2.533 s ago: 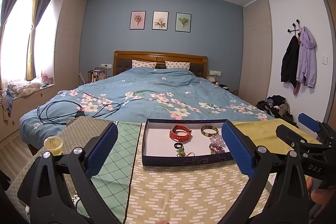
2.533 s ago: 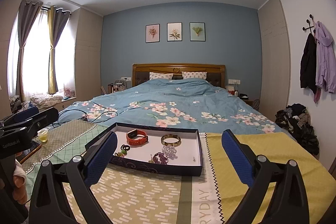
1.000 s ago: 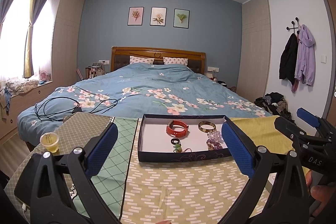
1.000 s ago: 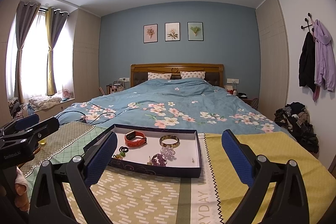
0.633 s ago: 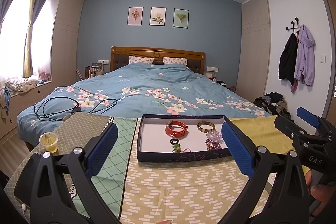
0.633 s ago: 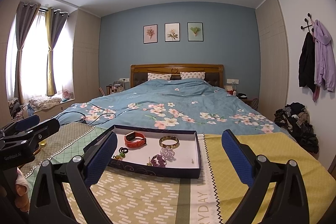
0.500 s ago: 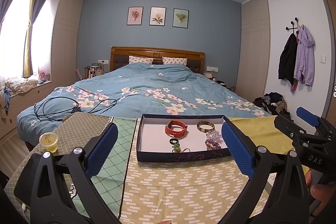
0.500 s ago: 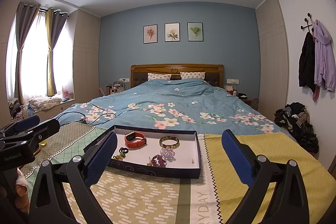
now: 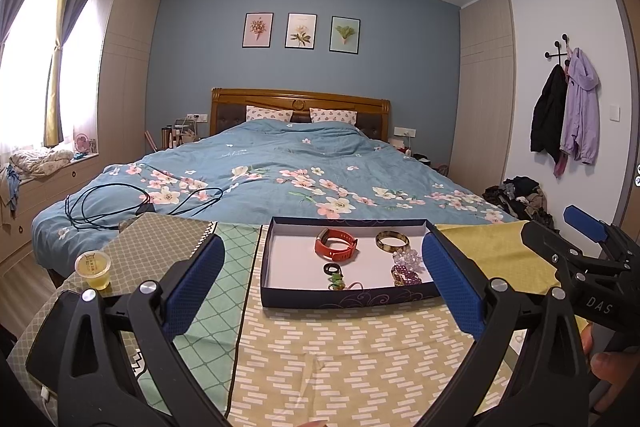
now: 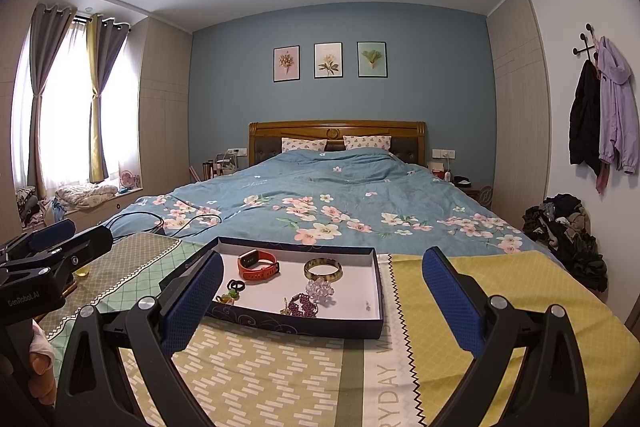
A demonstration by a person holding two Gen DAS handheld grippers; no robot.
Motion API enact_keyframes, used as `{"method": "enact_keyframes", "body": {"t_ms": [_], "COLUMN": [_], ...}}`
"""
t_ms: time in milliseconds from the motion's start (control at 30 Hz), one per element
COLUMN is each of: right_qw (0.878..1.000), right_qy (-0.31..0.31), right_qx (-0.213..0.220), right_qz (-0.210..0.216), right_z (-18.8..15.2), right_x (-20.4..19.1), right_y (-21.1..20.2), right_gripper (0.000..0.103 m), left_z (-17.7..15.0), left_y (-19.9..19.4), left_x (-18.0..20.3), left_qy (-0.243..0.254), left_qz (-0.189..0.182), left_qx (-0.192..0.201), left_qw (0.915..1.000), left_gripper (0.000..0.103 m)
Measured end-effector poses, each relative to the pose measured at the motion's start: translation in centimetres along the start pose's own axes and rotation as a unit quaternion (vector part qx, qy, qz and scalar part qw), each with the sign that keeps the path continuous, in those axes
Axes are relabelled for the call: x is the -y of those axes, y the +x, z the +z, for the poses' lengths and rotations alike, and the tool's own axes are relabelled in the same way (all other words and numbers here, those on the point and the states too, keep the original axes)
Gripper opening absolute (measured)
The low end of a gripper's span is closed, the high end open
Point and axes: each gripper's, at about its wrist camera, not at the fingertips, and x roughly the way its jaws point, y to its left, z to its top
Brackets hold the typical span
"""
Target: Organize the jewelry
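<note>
Landmark: dark blue tray [image 9: 344,297] w/ white floor, sitting on patterned cloths at foot of bed [image 9: 280,167].

In tray: orange watch band [image 9: 336,243] toward far side, left of centre. Tortoiseshell bangle [image 9: 392,241] just right of it, apart. Clear bead cluster [image 9: 407,259] nearer than bangle, purple bead bracelet [image 9: 406,275] right beside it at tray's near-right corner. Small black ring [image 9: 333,268] near centre; green charm [image 9: 337,283] w/ thin cord by near wall.

L gripper [image 9: 322,285]: jaws spread wide, nothing held, blue pads flank the tray from near side, above cloth. Not touching tray.

R gripper [image 10: 322,301]: jaws also wide open, empty, on near side of tray & offset to its right; left pad overlaps tray's near-left corner in view, contact can't tell.

Left of tray: small plastic cup [image 9: 93,270] of yellow liquid, well apart. Black cable [image 9: 120,207] lies on bed beyond tray, to left.
</note>
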Motion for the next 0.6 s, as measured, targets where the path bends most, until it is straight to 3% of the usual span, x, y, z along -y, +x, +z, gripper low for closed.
{"method": "enact_keyframes", "body": {"t_ms": [600], "right_qw": [1.0], "right_qy": [-0.001], "right_qx": [-0.003], "right_qz": [0.0], "right_z": [-0.09], "right_x": [-0.19], "right_y": [0.08], "right_gripper": [0.096], "left_z": [-0.12], "left_y": [-0.02], "left_x": [0.08], "left_qy": [0.0], "left_qz": [0.0], "left_qx": [-0.001], "left_qw": [1.0], "left_gripper": [0.097]}}
